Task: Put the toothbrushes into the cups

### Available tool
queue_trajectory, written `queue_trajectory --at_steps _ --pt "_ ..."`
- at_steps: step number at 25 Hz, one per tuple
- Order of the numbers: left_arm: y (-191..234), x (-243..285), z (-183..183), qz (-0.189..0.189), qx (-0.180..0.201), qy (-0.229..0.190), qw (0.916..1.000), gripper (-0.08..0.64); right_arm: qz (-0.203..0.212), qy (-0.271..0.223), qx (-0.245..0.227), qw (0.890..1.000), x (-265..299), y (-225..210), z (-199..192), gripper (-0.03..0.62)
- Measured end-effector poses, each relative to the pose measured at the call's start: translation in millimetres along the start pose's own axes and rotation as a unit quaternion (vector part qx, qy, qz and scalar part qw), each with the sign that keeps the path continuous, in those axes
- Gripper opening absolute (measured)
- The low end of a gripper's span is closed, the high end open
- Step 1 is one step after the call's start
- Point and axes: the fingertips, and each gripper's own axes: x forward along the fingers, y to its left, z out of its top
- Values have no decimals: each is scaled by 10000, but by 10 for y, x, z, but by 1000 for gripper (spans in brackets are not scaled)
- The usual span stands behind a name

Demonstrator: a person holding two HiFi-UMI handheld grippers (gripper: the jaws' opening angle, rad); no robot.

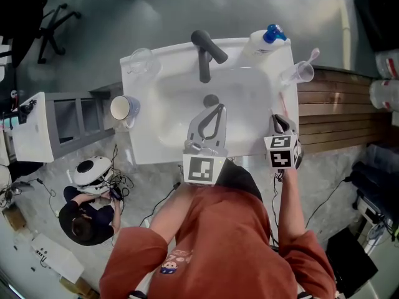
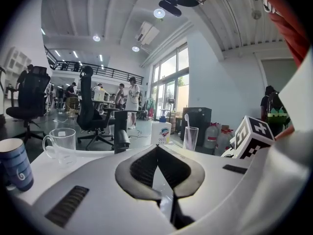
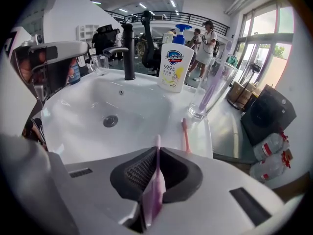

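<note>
My right gripper (image 3: pixel 156 153) is shut on a lilac toothbrush (image 3: pixel 155 185), whose head sticks out past the jaws; in the head view that gripper (image 1: pixel 278 119) hovers over the sink's right rim. A salmon toothbrush (image 3: pixel 185 135) lies on that rim just beyond it. Behind stands a clear glass (image 3: pixel 212 88) (image 1: pixel 301 73) with a purple toothbrush leaning in it. My left gripper (image 1: pixel 217 109) (image 2: pixel 157 149) is shut with nothing in it, above the basin near the drain. A clear mug (image 1: pixel 142 61) (image 2: pixel 60 142) and a blue-and-white cup (image 1: pixel 124 108) (image 2: pixel 14 163) stand on the left side.
The white sink (image 1: pixel 168 148) has a black faucet (image 1: pixel 206 52) (image 3: pixel 128 52) at the back. A soap pump bottle (image 1: pixel 265 41) (image 3: pixel 174 66) stands next to the glass. A wooden slat top (image 1: pixel 336 108) lies right of the sink. A person (image 1: pixel 87 220) crouches on the floor at left.
</note>
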Motion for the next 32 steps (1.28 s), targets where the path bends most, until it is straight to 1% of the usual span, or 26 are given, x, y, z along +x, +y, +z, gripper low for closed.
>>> queue_trajectory --at_steps 6,9,13,19,24,28,32 --pt "-35 -108 88 100 3 -45 9999 18 24 -51 107 9999 -41 7 -26 28" --pt "-70 -192 161 154 47 -119 9998 18 56 -158 160 9997 -107 29 -28 28" --pt "-107 -327 252 258 100 -191 9994 18 153 -406 204 9989 -238 93 39 28" --pt "-160 -587 392 513 243 -334 9978 18 355 -885 214 9952 -476 218 193 28" --pt "-223 -931 541 822 312 -491 9949 18 609 -1419 126 9879 -792 415 371 28" --pt "-253 -1216 617 1122 338 -560 9915 18 867 -1853 26 9788 -1040 592 526 28" --pt "-189 -1481 720 1505 359 -658 9858 18 1095 -2256 -111 9680 -1251 767 724 28"
